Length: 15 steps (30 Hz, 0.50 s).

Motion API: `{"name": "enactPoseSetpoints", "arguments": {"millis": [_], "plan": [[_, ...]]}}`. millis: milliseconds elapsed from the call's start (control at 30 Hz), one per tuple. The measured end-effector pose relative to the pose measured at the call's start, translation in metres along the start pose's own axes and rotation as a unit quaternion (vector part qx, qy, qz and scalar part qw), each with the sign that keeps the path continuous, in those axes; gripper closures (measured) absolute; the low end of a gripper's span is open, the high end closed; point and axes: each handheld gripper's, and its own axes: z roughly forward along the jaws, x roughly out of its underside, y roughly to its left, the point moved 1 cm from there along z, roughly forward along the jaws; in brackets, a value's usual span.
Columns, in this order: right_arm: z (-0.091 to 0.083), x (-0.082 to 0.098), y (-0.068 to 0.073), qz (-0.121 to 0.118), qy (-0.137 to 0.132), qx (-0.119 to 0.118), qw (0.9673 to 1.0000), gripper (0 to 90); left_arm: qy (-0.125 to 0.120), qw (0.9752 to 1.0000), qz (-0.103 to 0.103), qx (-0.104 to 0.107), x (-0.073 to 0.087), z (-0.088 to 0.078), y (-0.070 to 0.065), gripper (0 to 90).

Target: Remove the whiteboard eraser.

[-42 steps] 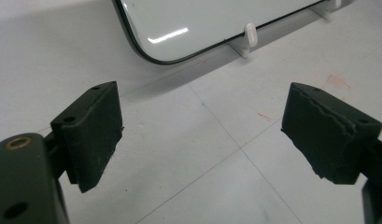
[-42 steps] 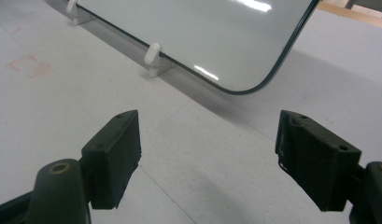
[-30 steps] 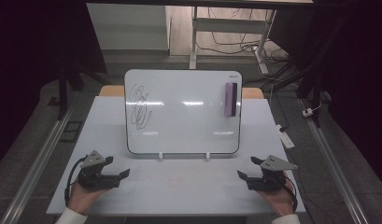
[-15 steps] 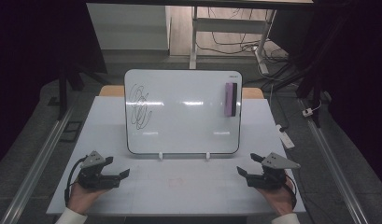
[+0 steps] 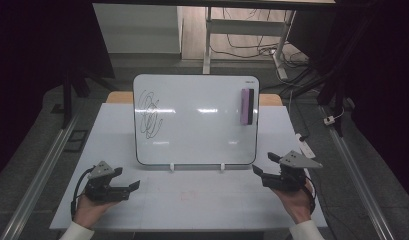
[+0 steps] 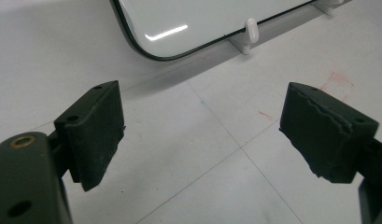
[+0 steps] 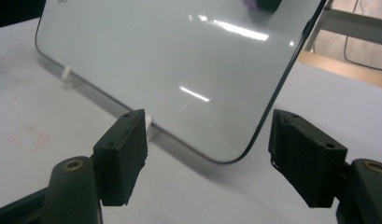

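Note:
A white whiteboard (image 5: 197,120) stands tilted on two white feet in the middle of the table. A black scribble (image 5: 150,114) marks its left side. A purple and black eraser (image 5: 246,106) sticks to its upper right. My left gripper (image 5: 128,177) rests at the front left, open, with bare table between its jaws (image 6: 202,126). My right gripper (image 5: 262,162) is lifted off the table at the front right, near the board's lower right corner (image 7: 235,156). It is open (image 7: 207,149); its jaws have just been closing a little, with nothing between them.
The white table (image 5: 202,215) carries a faint red mark (image 5: 188,196) in front of the board. A white power strip (image 5: 306,147) lies off the table's right edge. Metal rails run along the floor on both sides, and desk legs and cables stand behind.
The right gripper has risen off the table and edged toward the board's lower right corner. The left gripper has stayed put.

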Motion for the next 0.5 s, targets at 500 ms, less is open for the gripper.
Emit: {"name": "enactPoseSetpoints", "arguments": {"millis": [500], "plan": [[0.024, -0.055, -0.005, 0.01, -0.012, 0.046, 0.9988, 29.6, 0.004, 1.0, -0.002, -0.003, 0.003, 0.003, 0.0, 14.9]]}}
